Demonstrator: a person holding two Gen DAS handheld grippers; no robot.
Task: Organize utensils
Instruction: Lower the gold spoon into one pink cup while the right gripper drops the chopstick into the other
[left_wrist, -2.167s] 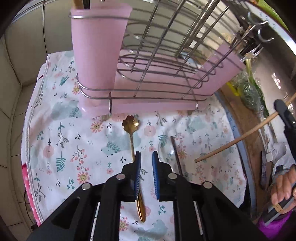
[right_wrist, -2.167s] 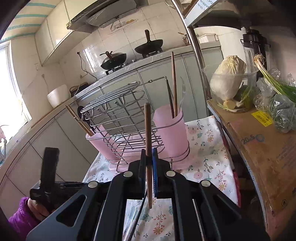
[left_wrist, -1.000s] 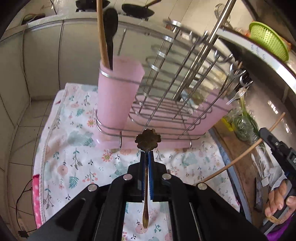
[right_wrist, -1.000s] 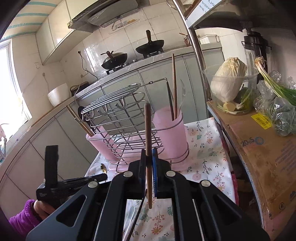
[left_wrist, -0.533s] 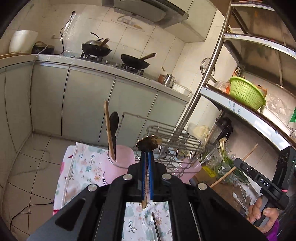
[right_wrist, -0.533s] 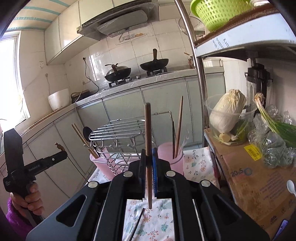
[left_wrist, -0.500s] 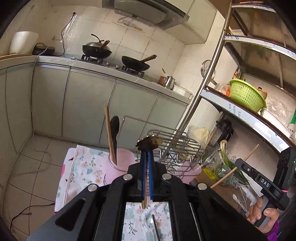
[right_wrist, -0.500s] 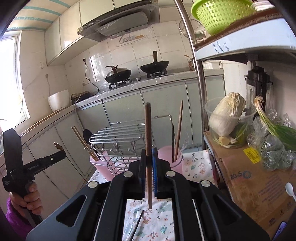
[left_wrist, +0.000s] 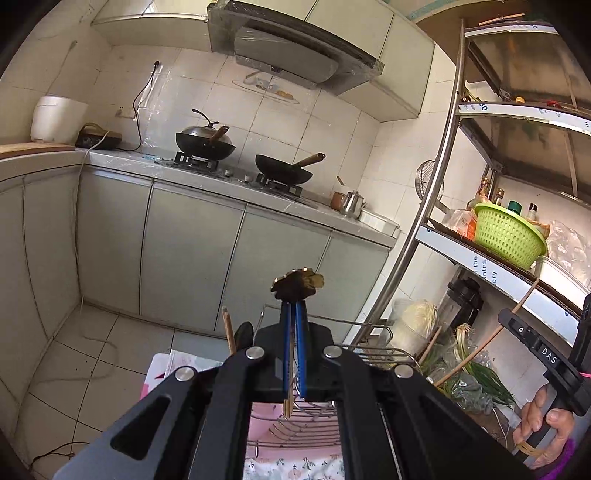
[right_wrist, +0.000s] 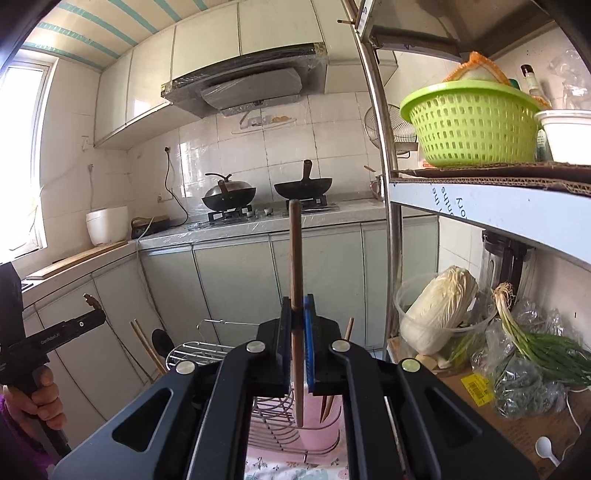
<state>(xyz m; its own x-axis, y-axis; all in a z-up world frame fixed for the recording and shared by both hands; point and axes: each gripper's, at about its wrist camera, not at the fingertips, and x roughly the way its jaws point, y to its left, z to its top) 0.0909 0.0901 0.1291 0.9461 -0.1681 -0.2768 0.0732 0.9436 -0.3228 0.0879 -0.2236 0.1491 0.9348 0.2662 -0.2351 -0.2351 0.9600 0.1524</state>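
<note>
Two tools are raised above the drying rack, each clamped on one utensil. The left tool (left_wrist: 293, 347) has its blue pads pressed together on the thin stem of a gold spoon (left_wrist: 297, 284), whose flower-shaped end stands above the fingertips while the other end hangs below them. The right tool (right_wrist: 297, 332) is closed likewise on a brown chopstick (right_wrist: 295, 258), held nearly upright, its lower tip hanging over the wire rack (right_wrist: 273, 424).

The rack stands on a floral cloth (right_wrist: 295, 470) that covers the worktop, and carries a pink cup at each end. The left-end cup (left_wrist: 192, 363) is mostly hidden behind the left tool; a wooden chopstick (left_wrist: 228, 328) and a dark spoon (left_wrist: 244, 334) stand where it sits. The right-end cup (right_wrist: 317, 424) sits just below the right tool and already holds chopsticks (right_wrist: 349, 328).

Judged from this layout, the step in hand is the carry: both utensils are lifted and neither is yet in a cup. The next move calls for lowering each tool over a cup mouth, keeping the utensil close to vertical so that its lower end clears the rim and the rack wires, then opening the pads only once that end is inside. The spoon's slim stem may pivot in the grip if tilted.
</note>
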